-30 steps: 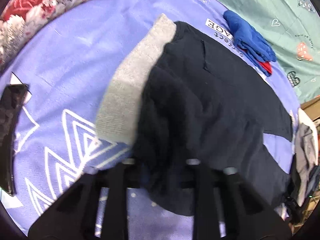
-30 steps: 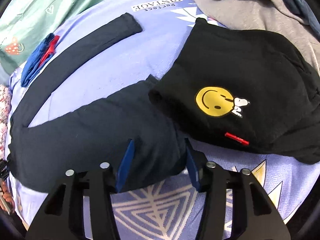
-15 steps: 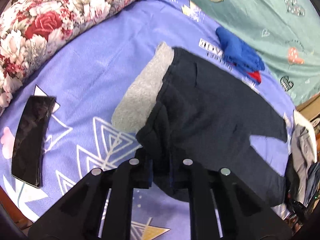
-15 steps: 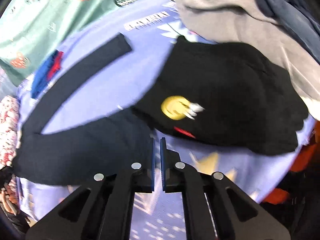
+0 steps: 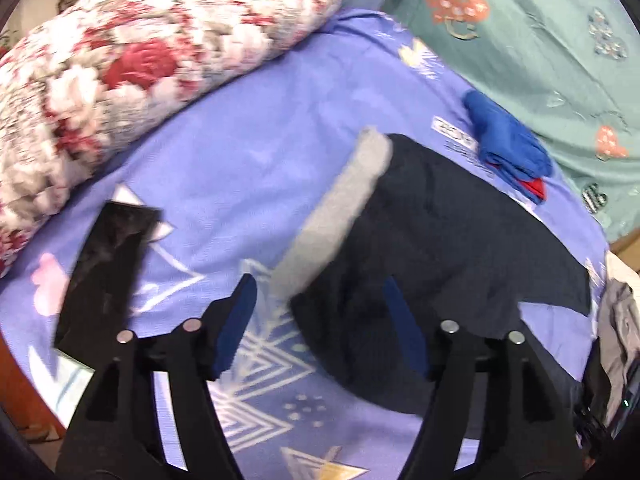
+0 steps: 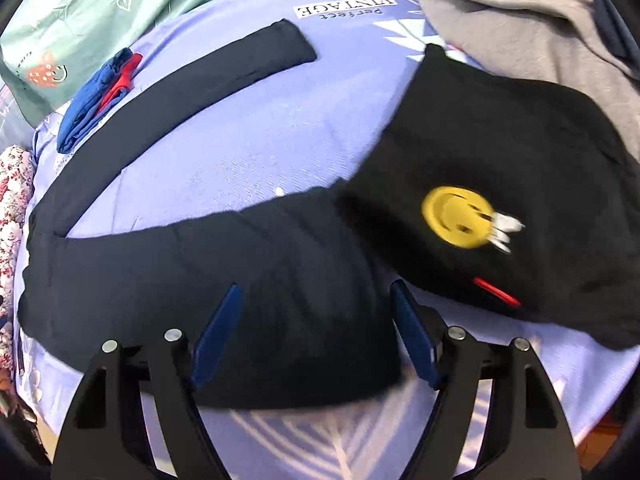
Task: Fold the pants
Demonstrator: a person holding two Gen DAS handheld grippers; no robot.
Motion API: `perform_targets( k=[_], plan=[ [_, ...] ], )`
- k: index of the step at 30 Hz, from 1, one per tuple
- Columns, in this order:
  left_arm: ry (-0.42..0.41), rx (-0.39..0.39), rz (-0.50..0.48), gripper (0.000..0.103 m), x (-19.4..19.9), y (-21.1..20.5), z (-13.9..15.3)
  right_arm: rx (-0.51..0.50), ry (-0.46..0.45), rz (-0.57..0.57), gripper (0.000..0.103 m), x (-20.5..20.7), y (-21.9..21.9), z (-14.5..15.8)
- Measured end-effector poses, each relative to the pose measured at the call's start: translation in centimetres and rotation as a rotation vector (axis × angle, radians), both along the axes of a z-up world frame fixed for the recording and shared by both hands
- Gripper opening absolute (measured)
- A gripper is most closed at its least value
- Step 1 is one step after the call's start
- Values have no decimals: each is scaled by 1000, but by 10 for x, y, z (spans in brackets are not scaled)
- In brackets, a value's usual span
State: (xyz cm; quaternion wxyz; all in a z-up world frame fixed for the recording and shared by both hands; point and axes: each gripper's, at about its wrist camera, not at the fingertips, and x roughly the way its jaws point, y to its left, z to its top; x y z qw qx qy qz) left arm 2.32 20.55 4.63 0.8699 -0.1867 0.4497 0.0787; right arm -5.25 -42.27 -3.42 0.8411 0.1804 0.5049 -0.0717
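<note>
The left gripper (image 5: 320, 324) hangs over the waist end of the dark pants (image 5: 440, 248), its 2 blue-padded jaws having just been opening; they now stand wide apart, and the cloth lies below and between them without either pad pressing on it. The right gripper (image 6: 316, 332) is likewise spread, its jaws also just opened, above the near leg of the pants (image 6: 240, 264), nothing clamped. The pants lie flat on a purple bedsheet (image 5: 248, 152) with white triangle prints, the grey waistband (image 5: 340, 208) at the left end in the left wrist view. In the right wrist view the 2 legs run apart in a V, the far leg stretching toward the far right, while the near leg's end meets a folded black garment with a yellow smiley print (image 6: 500, 184); whether it tucks under or only touches cannot be told. Farther right, a grey garment (image 6: 520, 20) is heaped beyond the black one. A small blue and red folded cloth (image 5: 508, 148) sits just beyond the pants, near a green patterned cover (image 5: 540, 40). To the left lie a black flat object (image 5: 104, 268) and, farther off, a floral red and white quilt (image 5: 140, 52).
</note>
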Motion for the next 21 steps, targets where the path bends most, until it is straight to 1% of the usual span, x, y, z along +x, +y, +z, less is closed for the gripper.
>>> perform_targets(
  k=[1,2,3,5,6,8,10,11,13,14,16,17,18,20,21],
  plan=[
    [6,-5,-24,71,5,-10,-2,-13,1,-3,70,6,1,-5],
    [16,-11,-58,72,11,-22,-7,-51,0,-13,58,9,2,-8],
    [22,-14,-89,72,17,-34,-10,-86,-2,-20,36,10,3,-7],
    [42,-1,-160,72,32,-62,-20,-10,-21,-27,9,9,-5,-4],
    [52,5,-181,72,36,-70,-25,-12,-21,-32,7,7,-6,-1],
    [83,15,-196,72,45,-85,-34,-48,-39,-51,6,-5,-10,11],
    [78,-1,-199,72,49,-89,-35,-16,-77,-59,6,-21,-16,25],
    [76,6,-202,72,51,-91,-35,-9,-83,-61,6,-27,-17,28],
    [82,25,-206,72,54,-93,-34,-14,-63,-69,6,-34,-21,27],
    [83,25,-211,72,56,-92,-35,-23,-11,-69,8,-32,-22,18],
    [91,30,-225,72,60,-96,-35,-48,90,-79,14,-25,-25,-2],
    [91,35,-232,72,62,-97,-34,-53,80,-83,22,-23,-24,0],
    [81,39,-243,73,63,-99,-30,-86,84,-91,32,-21,-22,7],
    [63,51,-260,78,67,-102,-25,-126,22,-87,39,-22,-16,28],
    [50,59,-271,81,68,-105,-22,-136,-35,-52,40,-21,-8,47]
  ],
)
